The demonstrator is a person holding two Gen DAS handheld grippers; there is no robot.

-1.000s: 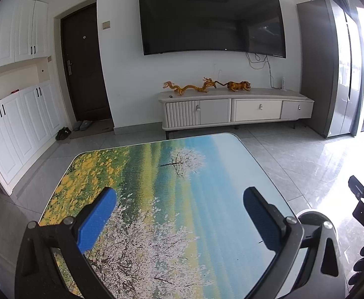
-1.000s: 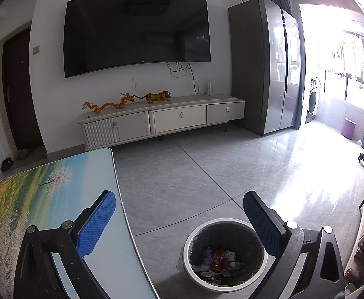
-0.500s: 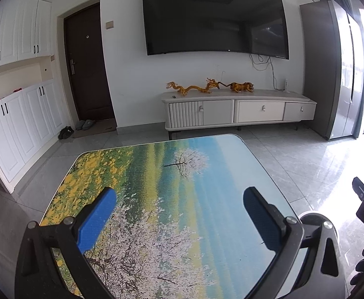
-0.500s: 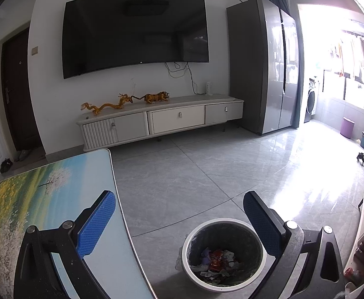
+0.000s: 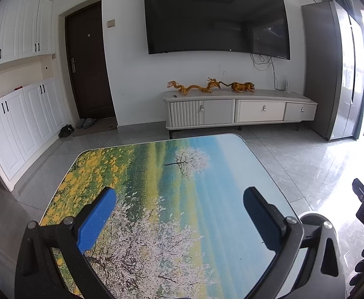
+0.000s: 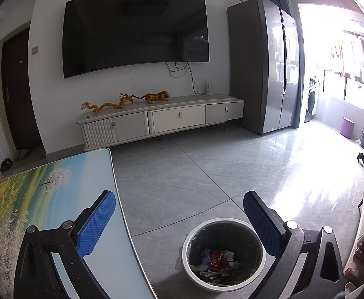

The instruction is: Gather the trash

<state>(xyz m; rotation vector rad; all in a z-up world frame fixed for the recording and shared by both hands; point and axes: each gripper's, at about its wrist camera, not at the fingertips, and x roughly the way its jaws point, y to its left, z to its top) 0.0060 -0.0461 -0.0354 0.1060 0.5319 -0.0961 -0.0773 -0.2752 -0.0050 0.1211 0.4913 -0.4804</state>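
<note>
One tabletop [image 5: 182, 199], printed with a blossom landscape, carries no loose trash in either view, which suggests the collecting is largely done. One bin [image 6: 223, 251] stands on the floor just off the tabletop's right edge, likely so scraps can be dropped straight in; a heap of crumpled wrappers [image 6: 215, 264] lies inside, too jumbled to count. Two claws are in use: the left claw [image 5: 179, 211] hangs spread and empty over the tabletop, the right claw [image 6: 179, 211] spread and empty above the bin.
</note>
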